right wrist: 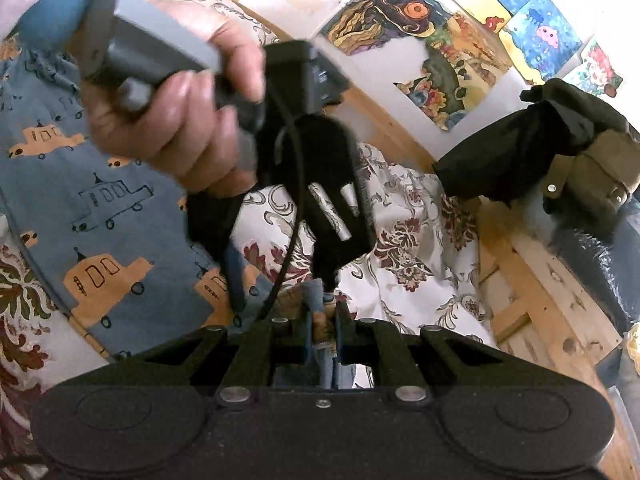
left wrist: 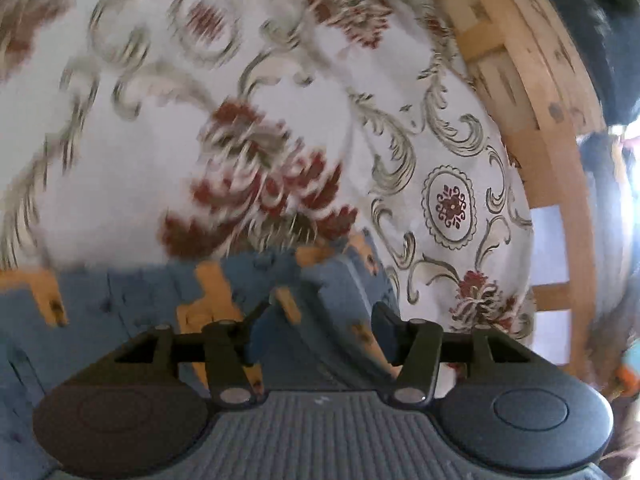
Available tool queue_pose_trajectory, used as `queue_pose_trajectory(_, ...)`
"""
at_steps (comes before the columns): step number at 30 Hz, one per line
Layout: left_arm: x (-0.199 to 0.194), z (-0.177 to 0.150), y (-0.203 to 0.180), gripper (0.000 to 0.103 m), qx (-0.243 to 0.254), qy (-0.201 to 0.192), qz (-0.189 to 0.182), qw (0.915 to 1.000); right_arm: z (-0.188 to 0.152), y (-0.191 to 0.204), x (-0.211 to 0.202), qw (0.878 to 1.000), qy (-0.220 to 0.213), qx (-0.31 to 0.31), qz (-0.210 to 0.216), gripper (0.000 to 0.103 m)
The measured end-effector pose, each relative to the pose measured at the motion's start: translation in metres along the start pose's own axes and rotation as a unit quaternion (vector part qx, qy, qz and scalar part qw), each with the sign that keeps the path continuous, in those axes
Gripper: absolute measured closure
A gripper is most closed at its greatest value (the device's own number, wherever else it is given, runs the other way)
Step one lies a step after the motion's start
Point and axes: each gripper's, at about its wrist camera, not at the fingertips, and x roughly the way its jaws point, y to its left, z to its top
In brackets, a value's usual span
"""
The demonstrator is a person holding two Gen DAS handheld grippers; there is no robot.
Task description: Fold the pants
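The right claw [right wrist: 324,322] was pinched nearly closed on a bunched edge of the pants [right wrist: 120,208], a thin tuck of blue cloth standing up between its pads. The left claw [left wrist: 316,332] hung part-open over another stretch of the same garment, its pads apart and not pressing on anything, though blue cloth lay under and between them; that view was smeared, so I could not say whether a pad brushed the fabric. In the right wrist view a hand [right wrist: 172,120] gripped the handle of the left tool just above the cloth. The pants, blue with orange cars printed on them, lay spread on a bed covered by a white bedspread [left wrist: 280,100] with red flowers and grey scrolls, a pale wooden bed frame [left wrist: 532,92] running along its far side. They looked light and limp, a soft cotton that would sag, crease and trail wherever it was not held, but unlikely to slip out of a firm pinch. I judged the best hold to be at a hem or the waistband, where doubled layers give the pads something thicker to bite, with both claws on matching corners so the fold came over square and not skewed.
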Motion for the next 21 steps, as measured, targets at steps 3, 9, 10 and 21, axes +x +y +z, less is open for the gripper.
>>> queue_pose_trajectory(3,0.011,-0.012,0.021,0.033,-0.052,0.016,-0.039,0.9978,0.0,0.003,-0.002,1.0,-0.005,-0.008,0.001,0.092)
queue_pose_trajectory(9,0.015,-0.018,0.034,0.045,-0.085,-0.015,-0.088,0.9924,0.0,0.01,-0.007,0.999,-0.016,-0.029,0.0,0.092)
queue_pose_trajectory(10,0.013,-0.017,0.035,0.046,-0.091,-0.025,-0.098,0.9907,0.0,0.011,-0.007,0.999,-0.017,-0.032,0.001,0.092)
queue_pose_trajectory(21,-0.018,-0.024,0.032,0.089,-0.051,-0.088,-0.067,0.9926,0.01,0.035,-0.031,0.997,-0.038,-0.068,0.024,0.092)
